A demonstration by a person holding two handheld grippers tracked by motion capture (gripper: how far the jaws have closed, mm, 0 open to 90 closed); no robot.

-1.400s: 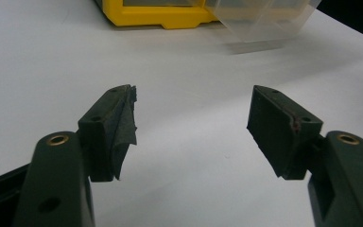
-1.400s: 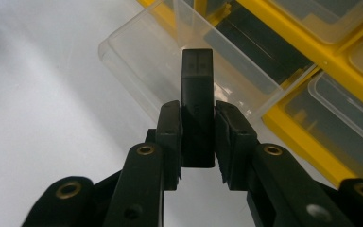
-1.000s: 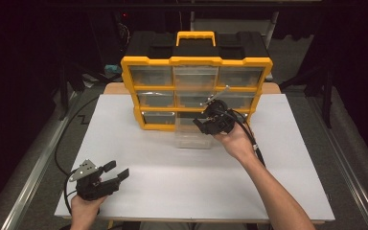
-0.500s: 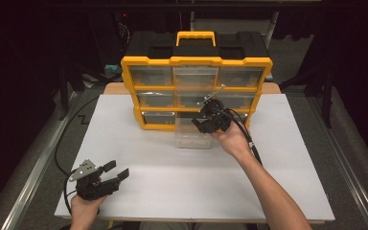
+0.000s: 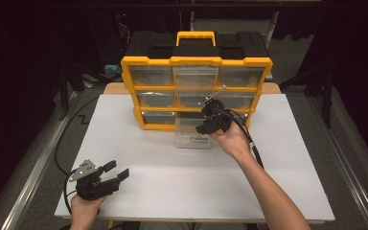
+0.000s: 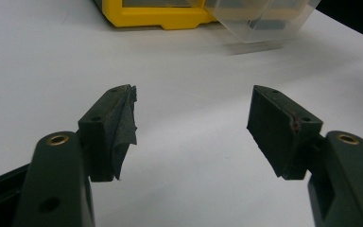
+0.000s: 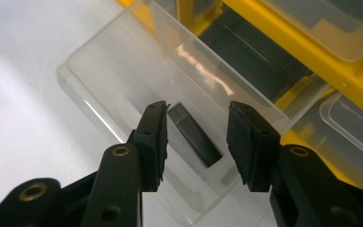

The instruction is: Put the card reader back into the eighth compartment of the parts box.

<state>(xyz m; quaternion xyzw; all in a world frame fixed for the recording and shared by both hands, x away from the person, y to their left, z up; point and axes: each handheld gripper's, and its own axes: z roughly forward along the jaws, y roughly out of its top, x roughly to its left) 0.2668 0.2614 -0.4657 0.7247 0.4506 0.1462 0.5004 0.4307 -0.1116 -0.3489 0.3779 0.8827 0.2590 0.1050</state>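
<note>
Right gripper view: right gripper (image 7: 196, 142) hangs over the clear drawer (image 7: 137, 90), which is pulled out of the yellow organizer (image 7: 312, 52). A small dark block (image 7: 194, 135) lies on the drawer floor, in line with the gap between the jaws. The jaws have just been opening and stand parted; neither pad touches the block, so nothing is gripped. My read: the block has just been dropped into the drawer, so the placing part looks done.

High view: the organizer (image 5: 196, 62) stands at 12 o'clock on the white board (image 5: 172, 182). The drawer (image 5: 191, 136) sticks out of the bottom row toward 6 o'clock, fully out or nearly so; I can't tell whether its back end is still in the slot. The right gripper (image 5: 211, 122) sits just above it, at about 1 o'clock from board centre.

The left gripper (image 5: 112, 176) is down at 7 o'clock, well apart from the organizer. Left gripper view confirms it: left gripper (image 6: 191, 123) has its jaws wide apart over bare board, holding nothing, with the drawer (image 6: 260, 21) far off at 1 o'clock.

Left to do, as I judge it:
- lift the right gripper clear of the drawer
- push the drawer back into its bottom-row slot until flush

The other drawers look closed. The block is too small in the high view to confirm from there.
</note>
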